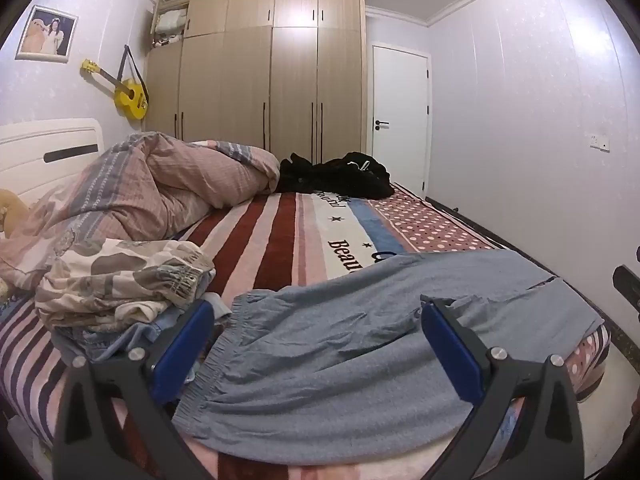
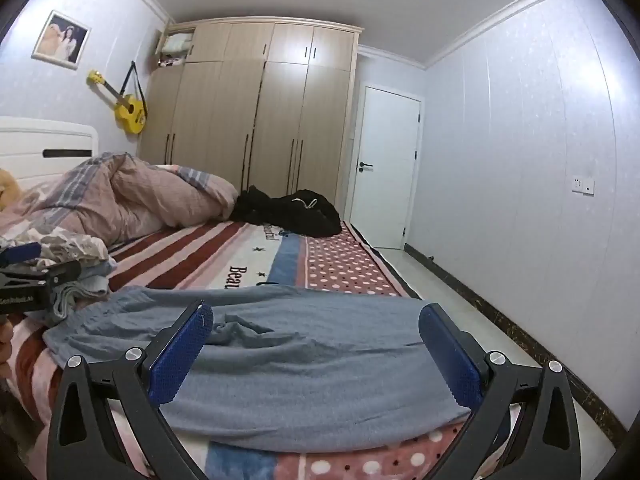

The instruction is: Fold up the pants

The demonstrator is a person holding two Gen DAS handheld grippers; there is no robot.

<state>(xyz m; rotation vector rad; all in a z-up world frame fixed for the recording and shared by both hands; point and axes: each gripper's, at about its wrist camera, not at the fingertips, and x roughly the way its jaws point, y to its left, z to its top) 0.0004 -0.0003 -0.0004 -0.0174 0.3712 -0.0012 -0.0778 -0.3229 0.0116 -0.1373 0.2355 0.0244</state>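
Left wrist view. Left gripper (image 1: 316,320): fingers (image 1: 182,354) spread wide, blue pads facing inward, holding nothing; it hangs above the near edge of the bed (image 1: 280,236). Pants (image 1: 360,344): grey-blue, elastic waistband at the left, lying flat across the near part of the striped blanket, with the legs running right toward the bed's edge. Both fingers sit over the cloth without gripping it. Pile of clothes (image 1: 124,280): cream with grey patches on top, light blue garments beneath, just left of the waistband. Quilt (image 1: 168,184): pink, bunched at the far left by the headboard. Black garment (image 1: 340,178): heaped at the far end of the bed. Wardrobe (image 1: 264,72) on the far wall; white door (image 1: 400,120) to its right; yellow guitar (image 1: 126,90) hung on the left wall. A dark part of the right gripper (image 1: 628,286) shows at the right edge.

Right wrist view. Right gripper (image 2: 316,320): fingers (image 2: 180,354) likewise wide apart and empty, poised over the pants (image 2: 320,376), which lie spread flat on the near bed (image 2: 348,264). Left gripper (image 2: 28,276): seen at the left edge, above the pile of clothes (image 2: 80,248). Quilt (image 2: 160,192), black garment (image 2: 296,210), wardrobe (image 2: 256,112), door (image 2: 388,168) and guitar (image 2: 128,110) lie beyond.
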